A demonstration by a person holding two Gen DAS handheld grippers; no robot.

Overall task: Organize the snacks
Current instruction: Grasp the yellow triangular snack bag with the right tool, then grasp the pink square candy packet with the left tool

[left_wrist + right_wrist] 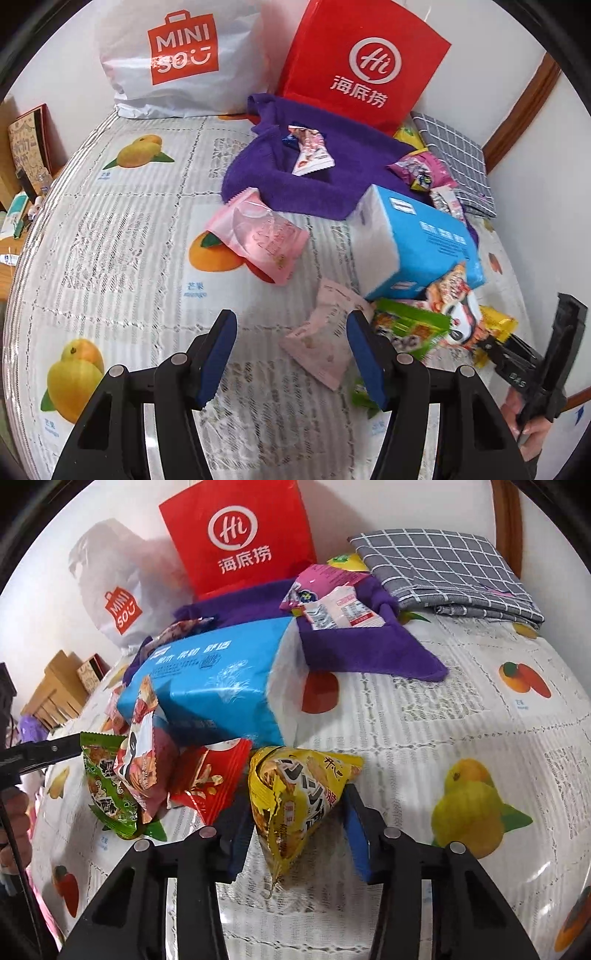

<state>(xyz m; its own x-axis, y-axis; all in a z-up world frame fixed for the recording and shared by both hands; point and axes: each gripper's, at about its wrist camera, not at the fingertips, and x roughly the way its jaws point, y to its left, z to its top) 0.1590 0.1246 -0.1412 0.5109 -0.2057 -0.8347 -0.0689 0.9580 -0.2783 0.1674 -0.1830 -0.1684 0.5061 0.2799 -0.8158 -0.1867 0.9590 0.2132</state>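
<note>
Surface: fruit-printed cloth (pixel 461 709) covers it; white wall behind
Writing: white bag (pixel 177 55) reads "MINISO"; red bag (pixel 364 62) reads "Hi 海底捞"
Snacks: scattered around blue tissue pack (pixel 210 686) and purple towel (pixel 314 173)
Right gripper (pixel 295 834): clamped on yellow snack packet (pixel 291 794), at the pile's near edge
Left gripper (pixel 291 354): half open, empty; pale pink packet (pixel 325 332) lies just ahead
</note>
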